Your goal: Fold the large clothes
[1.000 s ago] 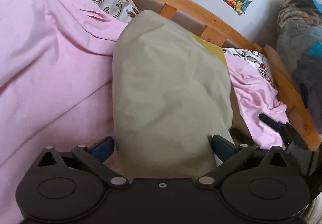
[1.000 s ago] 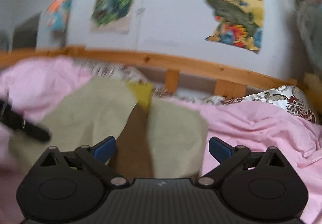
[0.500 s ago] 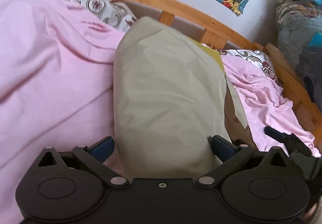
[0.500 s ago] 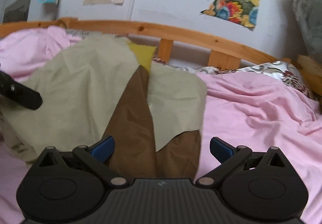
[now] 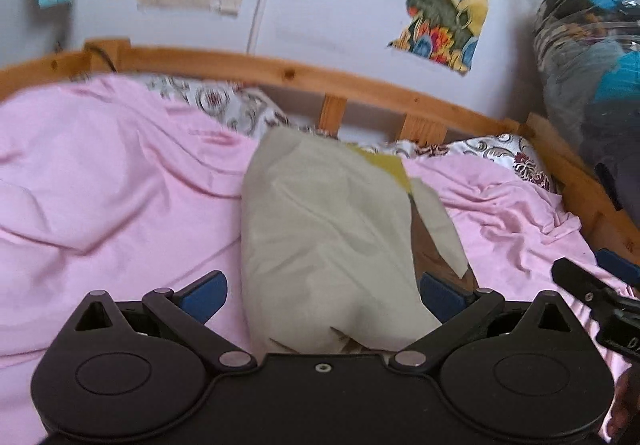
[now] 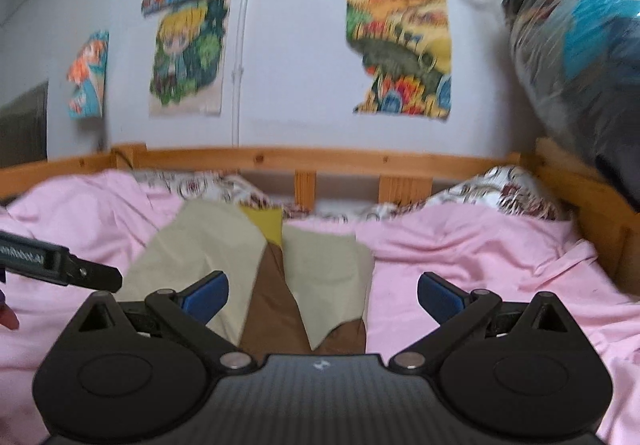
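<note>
Garment [image 5: 328, 245], beige w/ brown inside and a yellow bit at the far end, lies on the pink sheet [image 5: 100, 197] mid-bed, running away from me toward the wooden headboard [image 5: 360, 85]. In my left view it's a long narrow bundle w/ one beige panel laid over, the near end humped up right at my left hand-held gripper [image 5: 322, 295]; jaws spread wide, cloth between them but pads not pinching it, so released. My right hand-held gripper [image 6: 322, 297] is also spread wide and grasping nothing, the right beige flap and brown lining just beyond it. From the right view the two beige flaps meet unevenly, w/ a brown strip showing between them, and the right flap's lower edge is ragged. Judgement: lengthwise fold approx done, side panels brought in, but it's loose and not squared. Left to do, I think: flatten the hump, tidy the flap edges, then fold end to end at least once to get a compact stack. Patterned pillows [image 6: 504, 189] sit at the head, clear of the work.
</note>
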Motion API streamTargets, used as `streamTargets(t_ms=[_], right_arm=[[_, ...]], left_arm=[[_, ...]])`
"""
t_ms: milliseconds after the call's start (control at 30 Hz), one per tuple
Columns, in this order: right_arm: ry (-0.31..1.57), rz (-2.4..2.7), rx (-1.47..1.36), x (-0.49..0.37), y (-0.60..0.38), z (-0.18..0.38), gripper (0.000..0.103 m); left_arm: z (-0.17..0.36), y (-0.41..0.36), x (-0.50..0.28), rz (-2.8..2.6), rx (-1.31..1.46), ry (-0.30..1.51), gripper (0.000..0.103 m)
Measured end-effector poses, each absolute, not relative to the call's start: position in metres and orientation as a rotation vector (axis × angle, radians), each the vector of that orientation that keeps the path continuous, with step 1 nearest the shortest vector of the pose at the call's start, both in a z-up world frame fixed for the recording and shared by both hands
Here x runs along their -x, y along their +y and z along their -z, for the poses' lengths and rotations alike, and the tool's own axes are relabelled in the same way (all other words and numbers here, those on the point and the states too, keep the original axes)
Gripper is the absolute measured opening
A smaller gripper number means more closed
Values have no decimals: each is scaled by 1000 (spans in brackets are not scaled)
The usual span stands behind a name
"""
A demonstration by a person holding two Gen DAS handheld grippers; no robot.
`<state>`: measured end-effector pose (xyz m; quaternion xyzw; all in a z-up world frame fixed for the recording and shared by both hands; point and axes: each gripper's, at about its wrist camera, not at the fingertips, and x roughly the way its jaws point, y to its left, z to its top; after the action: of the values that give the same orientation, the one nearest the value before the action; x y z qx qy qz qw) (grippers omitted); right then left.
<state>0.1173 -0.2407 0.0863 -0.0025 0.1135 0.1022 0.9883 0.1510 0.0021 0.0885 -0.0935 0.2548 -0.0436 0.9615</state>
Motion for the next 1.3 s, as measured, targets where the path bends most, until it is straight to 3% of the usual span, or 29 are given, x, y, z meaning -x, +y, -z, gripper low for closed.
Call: streamTargets(t_ms=[300, 633, 1300], right_arm=[[159, -208, -53, -47, -240, -121, 103], [126, -205, -53, 12, -236, -141, 103], [246, -152, -101, 36, -244, -89, 103]], left_arm=[[-124, 3, -70, 60, 171, 434, 102], [-123, 17, -12, 33, 174, 410, 102], [-87, 7, -3, 33, 61, 427, 102]])
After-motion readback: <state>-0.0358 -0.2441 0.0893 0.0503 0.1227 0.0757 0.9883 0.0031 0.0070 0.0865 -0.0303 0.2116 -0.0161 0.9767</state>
